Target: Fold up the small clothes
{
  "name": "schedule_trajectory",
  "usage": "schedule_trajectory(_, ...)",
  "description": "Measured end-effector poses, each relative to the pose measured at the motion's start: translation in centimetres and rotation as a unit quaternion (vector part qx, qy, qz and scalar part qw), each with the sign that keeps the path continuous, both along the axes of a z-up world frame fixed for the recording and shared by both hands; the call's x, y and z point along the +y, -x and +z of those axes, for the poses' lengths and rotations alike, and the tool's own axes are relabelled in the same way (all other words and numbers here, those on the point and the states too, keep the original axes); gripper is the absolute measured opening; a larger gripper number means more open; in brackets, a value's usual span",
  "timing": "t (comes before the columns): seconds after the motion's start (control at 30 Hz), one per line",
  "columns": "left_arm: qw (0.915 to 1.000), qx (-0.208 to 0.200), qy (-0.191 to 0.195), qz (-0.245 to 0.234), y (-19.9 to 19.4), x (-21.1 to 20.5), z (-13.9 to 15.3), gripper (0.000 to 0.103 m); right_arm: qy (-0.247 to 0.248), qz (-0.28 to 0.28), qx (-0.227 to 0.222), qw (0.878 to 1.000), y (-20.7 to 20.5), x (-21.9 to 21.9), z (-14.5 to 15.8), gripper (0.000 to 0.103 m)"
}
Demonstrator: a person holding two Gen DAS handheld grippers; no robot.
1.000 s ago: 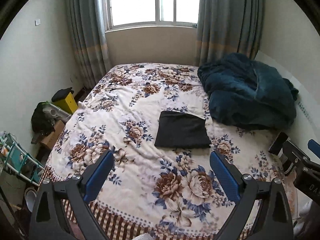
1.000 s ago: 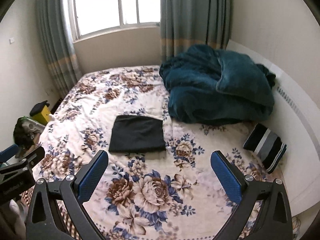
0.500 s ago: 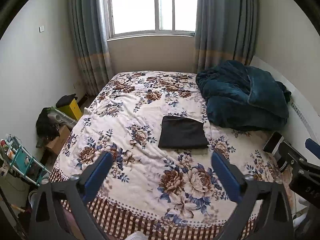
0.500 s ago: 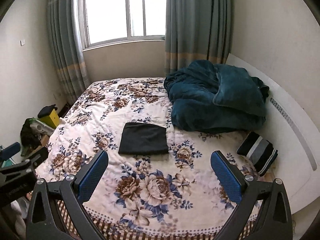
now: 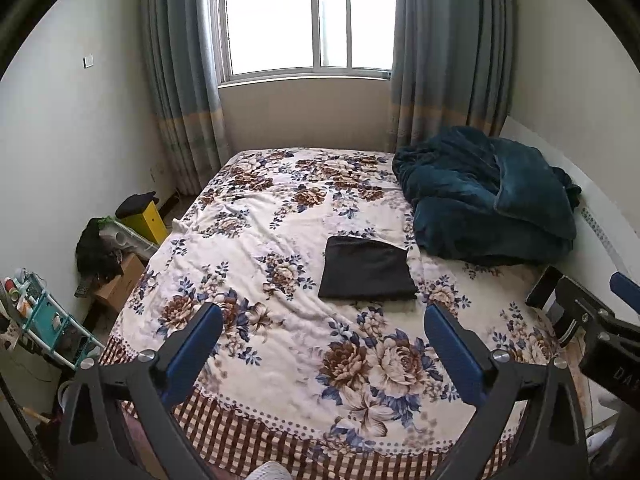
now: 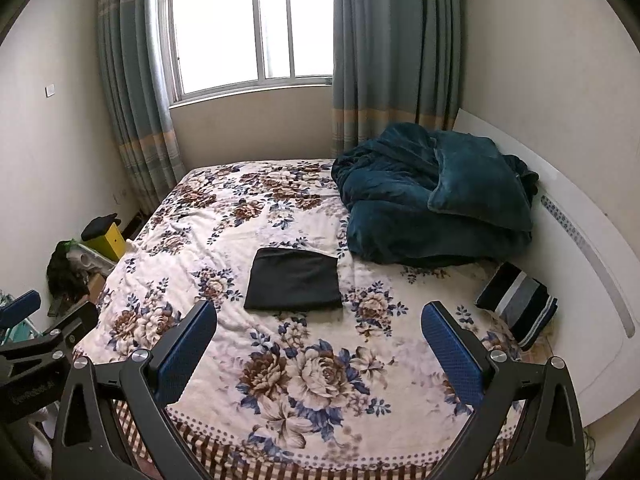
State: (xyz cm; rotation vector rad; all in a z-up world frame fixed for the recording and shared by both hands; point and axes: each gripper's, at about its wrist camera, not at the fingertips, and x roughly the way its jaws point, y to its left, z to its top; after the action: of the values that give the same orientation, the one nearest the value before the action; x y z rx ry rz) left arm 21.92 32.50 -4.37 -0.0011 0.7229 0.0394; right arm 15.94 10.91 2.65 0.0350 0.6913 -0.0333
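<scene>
A black garment (image 5: 366, 269) (image 6: 295, 280), folded into a flat rectangle, lies in the middle of the floral bedspread (image 5: 280, 240) (image 6: 224, 216). A folded black, white and grey striped garment (image 6: 516, 306) rests at the bed's right edge by the headboard. My left gripper (image 5: 324, 344) is open above the foot of the bed, well back from the black garment, with nothing between its blue pads. My right gripper (image 6: 318, 340) is likewise open and empty, held at the foot of the bed. Each gripper shows at the edge of the other's view.
A heaped dark teal blanket (image 5: 488, 196) (image 6: 436, 196) fills the bed's far right. A white headboard (image 6: 580, 248) lines the right side. On the floor to the left are a yellow box (image 5: 146, 220), a cardboard box (image 5: 120, 284) and a teal rack (image 5: 40, 320). Curtains flank a window (image 5: 308, 20).
Both grippers have drawn back and up from the bed, so the black garment looks smaller and more of the room shows. Both stay open and empty.
</scene>
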Motion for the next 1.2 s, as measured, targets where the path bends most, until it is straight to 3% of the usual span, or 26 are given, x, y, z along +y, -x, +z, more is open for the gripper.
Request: schedule_trajectory(1.2, 0.9999, -0.01, 0.0, -0.002, 0.0, -0.7, 1.1, 0.103, -0.012, 0.017, -0.001, 1.0, -0.9, 0.0, 1.2, 0.103)
